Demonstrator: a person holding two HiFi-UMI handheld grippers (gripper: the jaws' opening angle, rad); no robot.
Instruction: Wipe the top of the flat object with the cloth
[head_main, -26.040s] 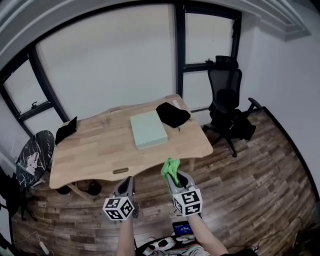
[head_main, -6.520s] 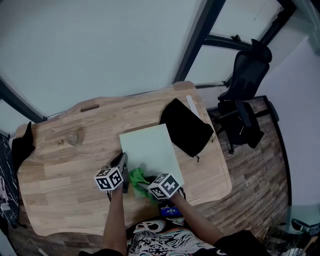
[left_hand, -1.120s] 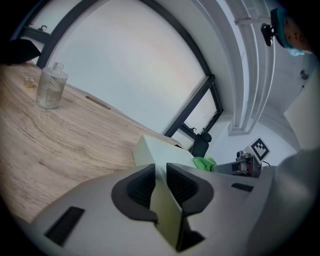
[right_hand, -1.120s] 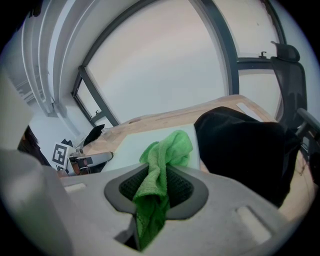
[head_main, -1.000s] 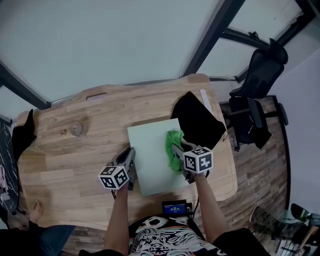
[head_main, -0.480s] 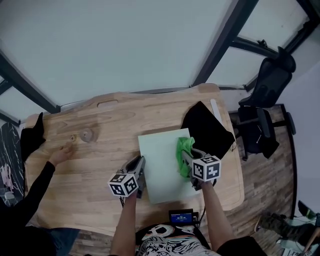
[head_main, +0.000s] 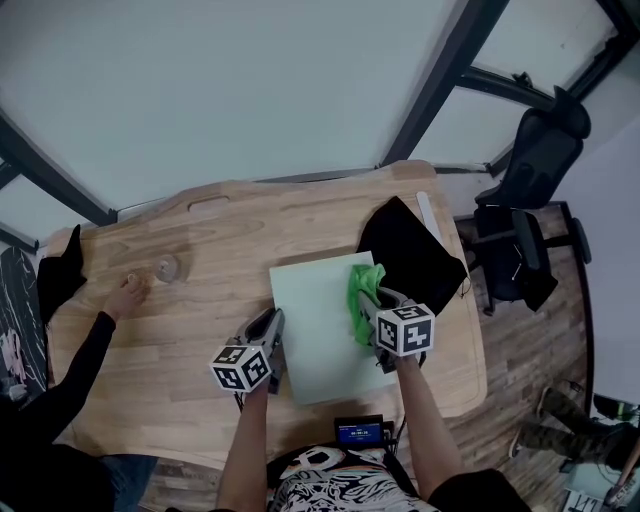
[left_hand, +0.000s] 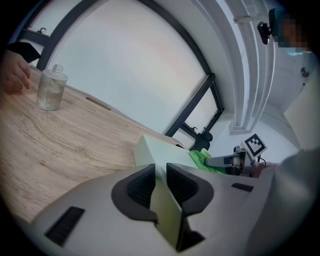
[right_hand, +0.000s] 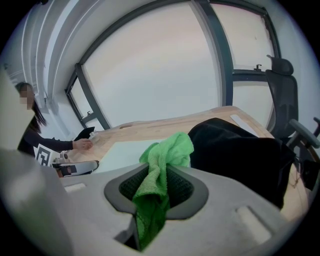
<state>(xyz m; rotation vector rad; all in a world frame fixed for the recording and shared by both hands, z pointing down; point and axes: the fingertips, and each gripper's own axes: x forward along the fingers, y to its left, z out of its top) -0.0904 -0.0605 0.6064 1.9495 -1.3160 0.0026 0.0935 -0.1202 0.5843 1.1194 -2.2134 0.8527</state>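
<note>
Flat object: a pale green slab (head_main: 312, 325) lying flat on the wooden bench (head_main: 190, 330), near the front edge and just beside a black bag (head_main: 410, 250)
Left gripper: the left gripper (left_hand: 160, 181) has its jaws closed on the near left edge of the slab, whose thin pale rim shows between the pads; judged to be steadying it
Right gripper: the right gripper (right_hand: 154, 186) has its jaws pinched on a green cloth (right_hand: 169, 151); a fold hangs out in front of the pads
Cloth position: bunched on the far right part of the slab's top, close to the bag; contact with the surface looks likely but cannot be confirmed
Progress: wiping appears under way; the top shows no dirt or streaks, so no view tells which parts are done; the middle, left strip and near edge lie bare, and would be left to cover if the cloth has only worked the right side
Bystander: another person's hand (head_main: 125, 296) rests on the bench beside a small clear bottle (head_main: 166, 268), well apart from the slab
Writing: none readable; the cubes carry only black-and-white square markers; a small lit screen (head_main: 357, 432) below the bench edge is too small to read; no brand or label visible on slab, cloth or bag
</note>
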